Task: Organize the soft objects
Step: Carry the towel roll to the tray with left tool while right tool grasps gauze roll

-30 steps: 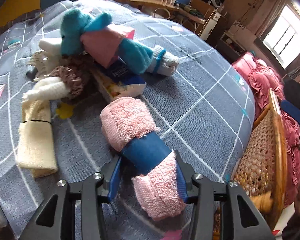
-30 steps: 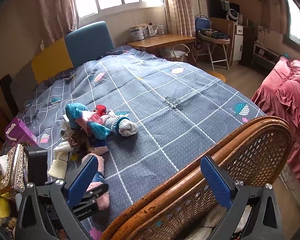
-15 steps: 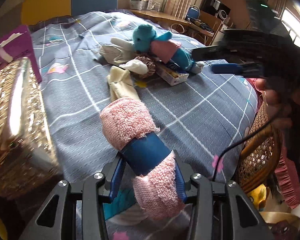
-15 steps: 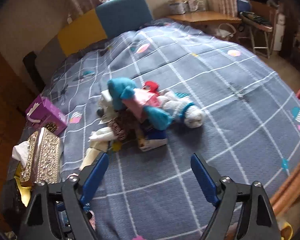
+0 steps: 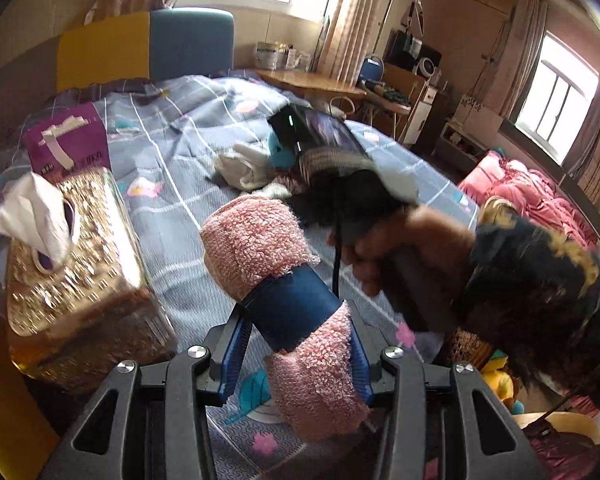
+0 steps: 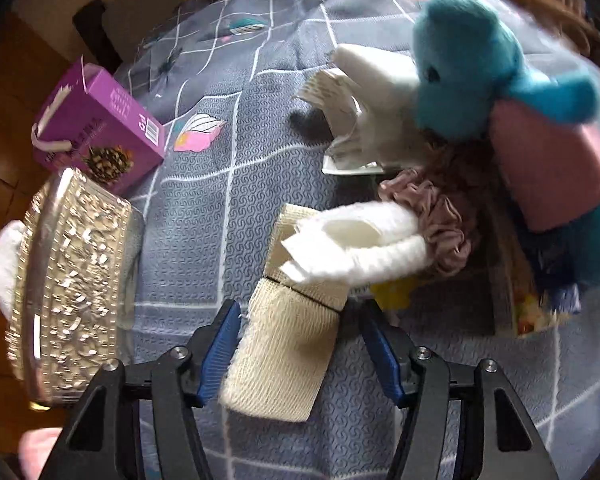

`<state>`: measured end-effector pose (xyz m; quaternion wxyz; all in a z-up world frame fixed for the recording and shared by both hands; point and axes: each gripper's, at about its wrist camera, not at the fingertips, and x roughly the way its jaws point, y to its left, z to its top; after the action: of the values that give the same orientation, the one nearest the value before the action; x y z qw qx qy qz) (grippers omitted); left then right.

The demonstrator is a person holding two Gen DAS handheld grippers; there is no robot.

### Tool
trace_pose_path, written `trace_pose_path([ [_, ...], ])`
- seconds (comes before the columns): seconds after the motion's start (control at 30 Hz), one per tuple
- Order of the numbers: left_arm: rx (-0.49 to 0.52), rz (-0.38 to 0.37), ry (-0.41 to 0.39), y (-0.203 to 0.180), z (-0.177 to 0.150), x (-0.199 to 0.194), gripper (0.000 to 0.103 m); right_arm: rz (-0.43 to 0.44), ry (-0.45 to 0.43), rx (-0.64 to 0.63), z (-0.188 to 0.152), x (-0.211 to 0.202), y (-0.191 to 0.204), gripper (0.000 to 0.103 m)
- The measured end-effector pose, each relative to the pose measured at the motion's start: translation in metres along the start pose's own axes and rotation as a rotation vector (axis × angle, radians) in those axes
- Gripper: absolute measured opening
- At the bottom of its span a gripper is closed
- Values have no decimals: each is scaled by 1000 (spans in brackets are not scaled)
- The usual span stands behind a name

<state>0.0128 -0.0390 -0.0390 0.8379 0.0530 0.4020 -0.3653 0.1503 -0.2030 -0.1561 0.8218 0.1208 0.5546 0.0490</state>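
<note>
The left gripper (image 5: 296,354) is clamped on the pink towel (image 5: 284,300) at its blue band, lifted over the bed's (image 6: 228,184) near edge. The right gripper (image 6: 300,348), open, straddles the cream cloth (image 6: 288,348) lying there: light, limp, best pinched mid-fold

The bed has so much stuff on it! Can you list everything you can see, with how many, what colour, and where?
pink towel roll: 1, pink with a blue band, clamped in the left gripper
cream cloth: 1, cream, flat on the bed between the right gripper's open fingers
white cloth: 1, white, lying over the cream cloth's far end
scrunchie: 1, dusty mauve, beside the white cloth
plush toy: 1, teal with a pink top, on the pile
purple box: 1, purple, far left on the bed
tissue box: 1, shiny gold, at the bed's left edge
bed cover: 1, grey-blue with white grid
left gripper: 1, black with blue pads
right gripper: 1, black with blue pads
</note>
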Motion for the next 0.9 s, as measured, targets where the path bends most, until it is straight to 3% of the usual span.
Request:
trace_pose_path([
  [0.27, -115, 8, -75, 42, 90, -11, 45, 26, -5, -31, -4, -1, -7, 47],
  [0.4, -190, 78, -94, 81, 148, 2, 45, 14, -17, -49, -6, -1, -2, 48],
  [0.53, -361, 180, -140, 147, 180, -2, 45, 0, -27, -77, -10, -2, 1, 48],
  [0.7, -509, 385, -208, 230, 149, -47, 45, -41, -33, -133, -12, 1, 12, 49],
  [0.9, -614, 586, -143, 282, 42, -82, 47, -90, -47, -186, -17, 1, 18, 50],
])
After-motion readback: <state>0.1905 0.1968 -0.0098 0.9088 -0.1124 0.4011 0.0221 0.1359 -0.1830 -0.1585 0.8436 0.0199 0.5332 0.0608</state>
